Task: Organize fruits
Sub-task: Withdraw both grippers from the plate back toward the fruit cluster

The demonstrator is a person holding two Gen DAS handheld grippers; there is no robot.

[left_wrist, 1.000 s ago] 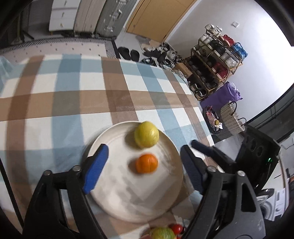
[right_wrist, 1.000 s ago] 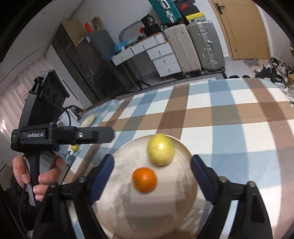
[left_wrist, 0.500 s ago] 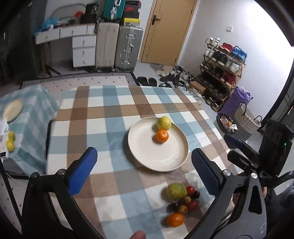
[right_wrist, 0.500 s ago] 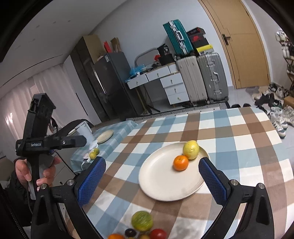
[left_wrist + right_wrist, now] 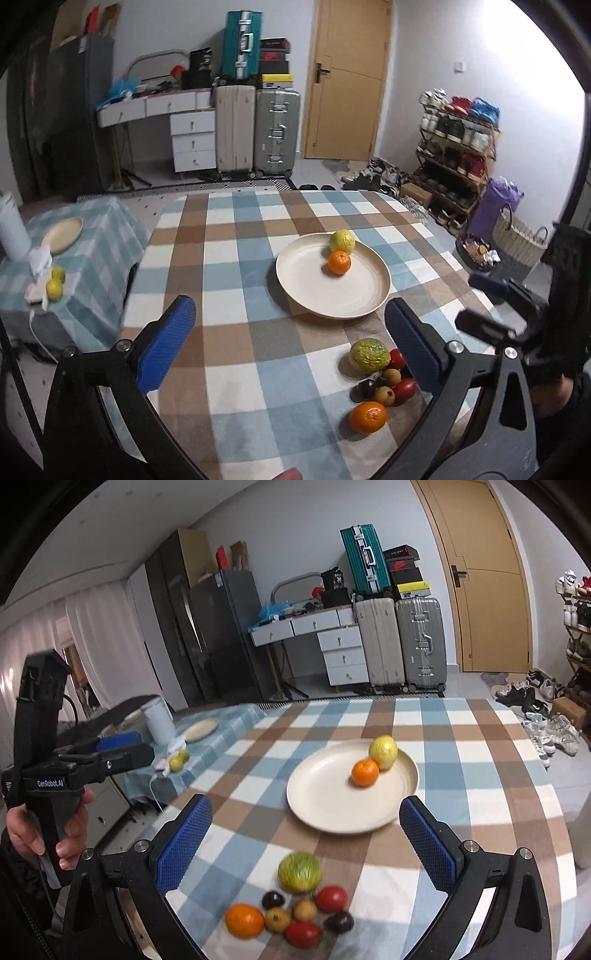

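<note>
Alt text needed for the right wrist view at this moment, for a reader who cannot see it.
The open, empty right gripper hovers over a plaid tablecloth, framing a cream plate holding an orange and a yellow citrus fruit. Nearer the camera lies a loose cluster of fruit. The left gripper shows at the left edge.

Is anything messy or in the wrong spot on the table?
Nothing is spilled or broken. The plate holds only an orange and a yellow fruit, while a pile of fruit sits loose on the tablecloth near the edge, not yet on the plate. Both grippers are open and hold nothing.
</note>
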